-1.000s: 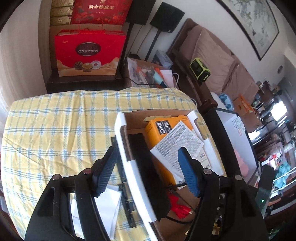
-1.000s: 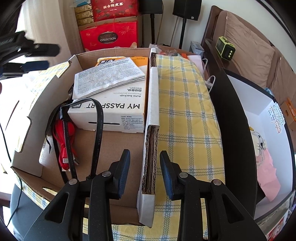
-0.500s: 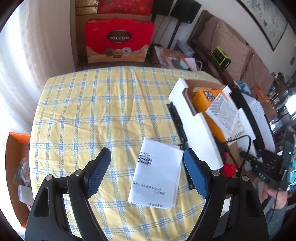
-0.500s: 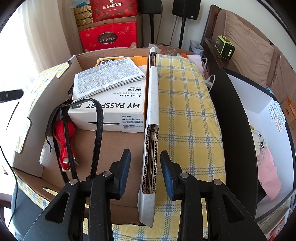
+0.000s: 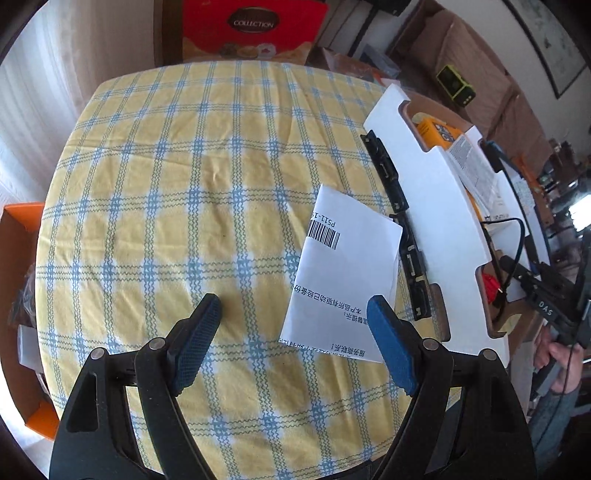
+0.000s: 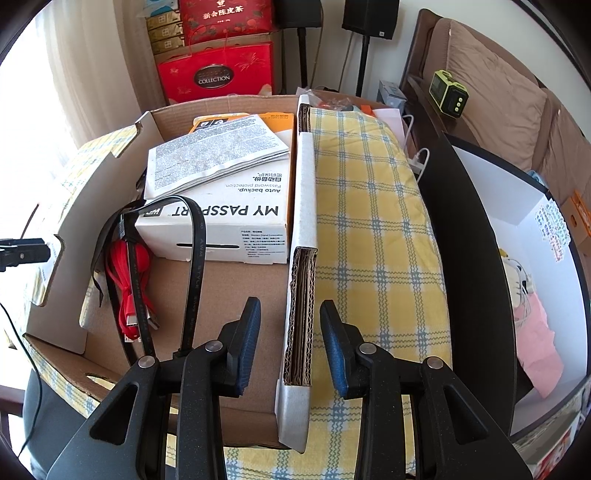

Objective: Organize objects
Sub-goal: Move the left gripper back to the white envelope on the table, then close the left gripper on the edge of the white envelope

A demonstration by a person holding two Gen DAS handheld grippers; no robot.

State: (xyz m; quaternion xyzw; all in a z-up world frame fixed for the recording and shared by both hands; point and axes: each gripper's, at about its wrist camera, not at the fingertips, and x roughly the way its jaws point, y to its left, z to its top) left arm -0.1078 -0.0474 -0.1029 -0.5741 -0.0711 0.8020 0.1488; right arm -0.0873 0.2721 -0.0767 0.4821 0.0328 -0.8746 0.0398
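My left gripper [image 5: 293,301] hangs open over the yellow checked tablecloth [image 5: 184,184] with nothing between its fingers. A white paper sheet with a barcode [image 5: 347,266] lies flat just ahead of its right finger. A black strip [image 5: 397,206] lies along the white outer wall of the cardboard box [image 5: 436,221]. My right gripper [image 6: 290,302] straddles the box's right wall [image 6: 304,221], jaws narrowly apart, with a gap showing at the left pad. Inside the box are a white "MY PASSPORT" carton [image 6: 221,229], a leaflet [image 6: 214,158], an orange carton [image 6: 277,122], a red cable [image 6: 125,280] and a black flat cable [image 6: 194,258].
A red gift bag [image 5: 255,26] stands beyond the table's far edge. An orange bin [image 5: 18,229] sits beside the table on the left. A black-framed white case [image 6: 517,240] stands close along the table's right side. A person's hand [image 5: 554,350] shows at the far right.
My left gripper has swung from above the box to the left and downward, over the tablecloth, bringing the white sheet near its right finger. The right gripper has stayed put.
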